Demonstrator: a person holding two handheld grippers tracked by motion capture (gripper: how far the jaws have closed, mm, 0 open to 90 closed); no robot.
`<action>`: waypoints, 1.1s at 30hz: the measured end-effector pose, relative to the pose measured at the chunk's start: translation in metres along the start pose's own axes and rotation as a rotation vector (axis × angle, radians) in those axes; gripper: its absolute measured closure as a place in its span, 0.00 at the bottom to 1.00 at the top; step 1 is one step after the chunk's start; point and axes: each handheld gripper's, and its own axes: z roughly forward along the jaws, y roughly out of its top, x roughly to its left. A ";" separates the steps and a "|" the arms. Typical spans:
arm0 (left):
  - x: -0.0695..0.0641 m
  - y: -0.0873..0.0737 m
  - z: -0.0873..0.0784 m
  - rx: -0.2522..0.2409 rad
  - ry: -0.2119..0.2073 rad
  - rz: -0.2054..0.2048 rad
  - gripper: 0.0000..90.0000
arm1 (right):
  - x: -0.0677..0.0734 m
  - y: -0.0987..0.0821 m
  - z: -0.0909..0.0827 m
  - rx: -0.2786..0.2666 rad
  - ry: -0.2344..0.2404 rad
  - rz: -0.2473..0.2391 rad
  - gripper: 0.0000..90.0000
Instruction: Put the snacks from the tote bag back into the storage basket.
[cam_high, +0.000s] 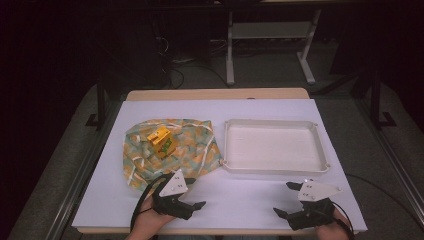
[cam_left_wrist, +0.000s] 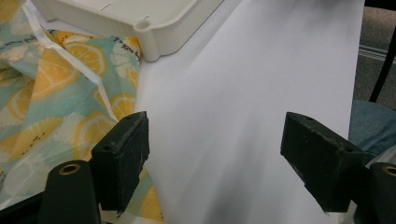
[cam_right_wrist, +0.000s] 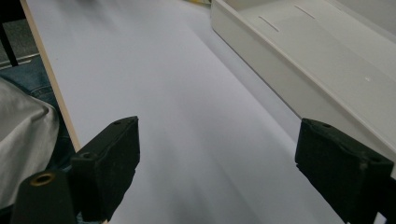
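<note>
the lemon-print cloth (cam_high: 170, 152) lies spread and rumpled on the left half of the desk (cam_high: 240, 205), and a small yellow and green box (cam_high: 162, 140) sits on top of it, a little above its middle. the cloth's near edge runs just ahead of the left claw (cam_high: 192, 192), and in the left gripper view the fabric (cam_left_wrist: 51, 112) lies right under the left-hand jaw, so this is clearly the nearer hand. the left claw is released, jaws spread wide with nothing between them, only bare white desk showing in the gap. it sits low at the front edge, jaws angled toward the tray side, so the box lies forward and a touch to the left of it, well apart. to the right of the cloth, its corner just touching the fabric, rests the white tray (cam_high: 227, 145), its long side running left to right. the right claw (cam_high: 289, 199) rests near the front right of the desk, also released, jaws wide and holding nothing, with the tray wall (cam_right_wrist: 261, 70) ahead of it. my read: the left hand would need to swing forward over the cloth.
</note>
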 end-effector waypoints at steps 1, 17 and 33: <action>0.000 0.000 0.000 0.002 0.001 0.005 0.26 | 0.000 0.000 0.000 0.001 -0.001 -0.001 0.15; 0.003 0.002 -0.007 -0.008 0.024 0.016 0.26 | 0.001 0.000 0.000 0.007 -0.006 -0.009 0.15; 0.004 0.004 -0.013 0.002 0.029 0.008 0.24 | 0.000 -0.001 0.000 0.006 -0.008 -0.006 0.15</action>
